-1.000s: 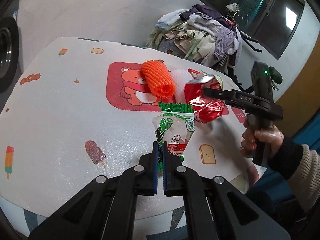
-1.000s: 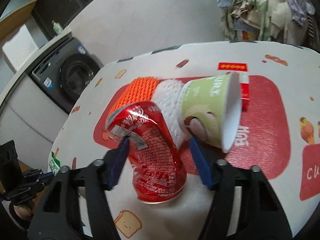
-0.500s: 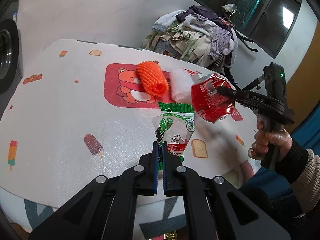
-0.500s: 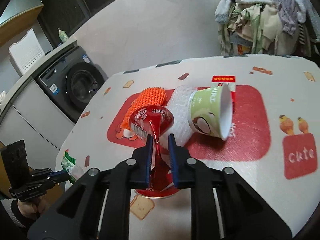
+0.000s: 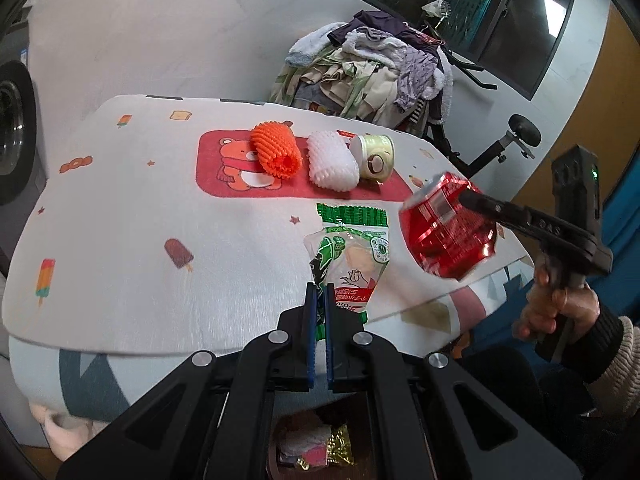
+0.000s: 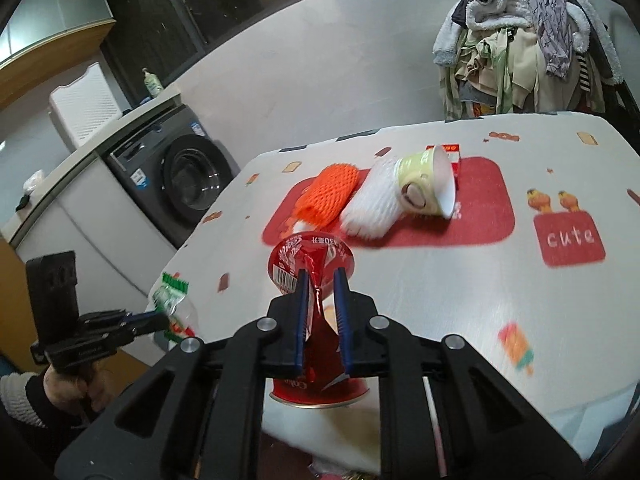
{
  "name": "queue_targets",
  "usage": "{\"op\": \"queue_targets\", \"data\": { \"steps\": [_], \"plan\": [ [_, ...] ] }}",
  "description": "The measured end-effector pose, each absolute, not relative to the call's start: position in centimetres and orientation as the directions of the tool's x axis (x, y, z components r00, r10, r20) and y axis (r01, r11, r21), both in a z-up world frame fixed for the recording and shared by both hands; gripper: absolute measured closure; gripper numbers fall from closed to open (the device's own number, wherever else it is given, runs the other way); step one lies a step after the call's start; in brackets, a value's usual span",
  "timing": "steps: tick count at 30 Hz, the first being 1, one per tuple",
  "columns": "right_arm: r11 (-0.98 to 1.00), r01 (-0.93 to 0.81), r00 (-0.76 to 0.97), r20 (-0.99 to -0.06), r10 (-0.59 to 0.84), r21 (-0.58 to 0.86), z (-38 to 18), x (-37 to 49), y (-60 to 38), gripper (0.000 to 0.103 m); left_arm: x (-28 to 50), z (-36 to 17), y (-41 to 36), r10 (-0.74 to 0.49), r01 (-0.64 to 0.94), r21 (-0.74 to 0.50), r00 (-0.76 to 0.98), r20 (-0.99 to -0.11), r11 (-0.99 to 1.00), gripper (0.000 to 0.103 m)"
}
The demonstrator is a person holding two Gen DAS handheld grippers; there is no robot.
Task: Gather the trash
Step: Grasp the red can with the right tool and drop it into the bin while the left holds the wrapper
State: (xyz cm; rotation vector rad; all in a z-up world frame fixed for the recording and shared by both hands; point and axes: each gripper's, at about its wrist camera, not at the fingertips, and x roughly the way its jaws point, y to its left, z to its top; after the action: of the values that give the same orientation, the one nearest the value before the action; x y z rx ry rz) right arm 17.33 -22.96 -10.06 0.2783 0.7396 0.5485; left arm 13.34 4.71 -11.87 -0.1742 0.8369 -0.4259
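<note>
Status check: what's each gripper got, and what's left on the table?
Right gripper shut on crushed red can. Left gripper shut on green wrapper. Orange net, white net, cup remain.

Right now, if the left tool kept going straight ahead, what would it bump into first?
Probably the white foam net. The left tool already pinches the green wrapper, which would travel along with it; depth is hard to judge.

Crushed red can (image 6: pixel 310 280), orange foam net (image 5: pixel 275 155), white foam net (image 5: pixel 332 160), green-and-white wrapper (image 5: pixel 352 256), pale green cup (image 6: pixel 426 188)

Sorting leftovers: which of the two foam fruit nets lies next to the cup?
The white foam net, touching the tipped cup; the orange net lies on its far side.
</note>
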Motion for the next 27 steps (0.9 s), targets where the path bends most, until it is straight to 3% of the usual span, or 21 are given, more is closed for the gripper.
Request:
{"op": "queue_targets", "data": {
  "steps": [10,27],
  "plan": [
    [0.788,-0.413,0.555,-0.560,0.615,0.456,-11.9,9.9,-21.2,0.088,9.1,-12.3,5.5,-0.431,0.285,-0.323,0.588,-0.685,0.903,0.099],
    [0.788,-0.460,0.353,-0.730,0.585,0.409,-19.5,6.2,-16.3,0.089,6.9,-15.6,6.0,-0.443,0.271,-0.350,0.548,-0.710,0.897,0.099]
  ]
}}
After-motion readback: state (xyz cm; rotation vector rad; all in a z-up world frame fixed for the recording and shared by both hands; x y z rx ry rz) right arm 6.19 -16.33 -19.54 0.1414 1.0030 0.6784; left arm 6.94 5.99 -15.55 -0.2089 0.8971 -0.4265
